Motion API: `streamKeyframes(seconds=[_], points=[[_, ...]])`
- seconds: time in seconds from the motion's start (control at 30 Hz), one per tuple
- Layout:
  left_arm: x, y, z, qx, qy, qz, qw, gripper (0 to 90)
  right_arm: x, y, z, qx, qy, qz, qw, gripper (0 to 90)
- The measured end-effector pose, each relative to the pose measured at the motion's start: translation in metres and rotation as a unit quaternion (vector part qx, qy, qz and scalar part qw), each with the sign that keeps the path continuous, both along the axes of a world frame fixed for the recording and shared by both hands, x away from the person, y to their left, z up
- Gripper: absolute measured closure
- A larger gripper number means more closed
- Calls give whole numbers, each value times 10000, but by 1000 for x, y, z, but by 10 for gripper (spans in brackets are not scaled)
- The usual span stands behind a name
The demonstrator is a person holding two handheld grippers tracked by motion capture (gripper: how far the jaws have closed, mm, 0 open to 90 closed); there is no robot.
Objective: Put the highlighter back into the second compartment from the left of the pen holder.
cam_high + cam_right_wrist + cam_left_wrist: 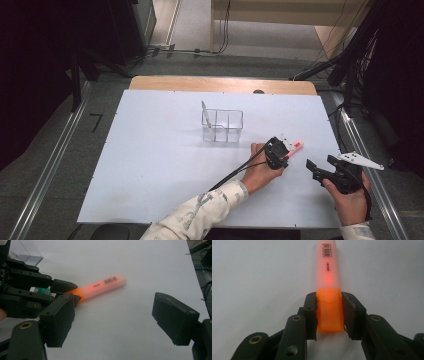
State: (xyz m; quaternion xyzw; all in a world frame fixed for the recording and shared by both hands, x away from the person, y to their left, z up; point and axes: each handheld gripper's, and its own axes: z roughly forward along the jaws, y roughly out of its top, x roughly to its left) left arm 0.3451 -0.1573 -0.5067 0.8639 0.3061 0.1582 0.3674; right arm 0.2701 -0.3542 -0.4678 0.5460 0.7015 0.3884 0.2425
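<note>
An orange highlighter [296,146] with a pale translucent body and a barcode label lies low over the white mat at the right. My left gripper [284,153] is shut on its orange cap end [329,312], a jaw pressed to each side. The body [328,270] points away from the jaws. In the right gripper view the highlighter [105,284] sticks out of the left gripper [67,293] towards the right. My right gripper [320,167] hovers a short way to the highlighter's right, open [116,320] with nothing between its jaws.
A clear plastic organiser [222,125] with several compartments stands mid-table, a thin pale stick [204,112] leaning in its left end; its corner [22,252] is visible in the right gripper view. The white mat [150,165] covers the table. Cables and dark stands ring the floor.
</note>
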Motion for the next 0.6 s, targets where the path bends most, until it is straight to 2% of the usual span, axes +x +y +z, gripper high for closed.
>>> streamKeyframes(seconds=[0.6], points=[[0,0,0,-82,31,9,10000,676,0,-2,0,18,-18,-20,10000,173]])
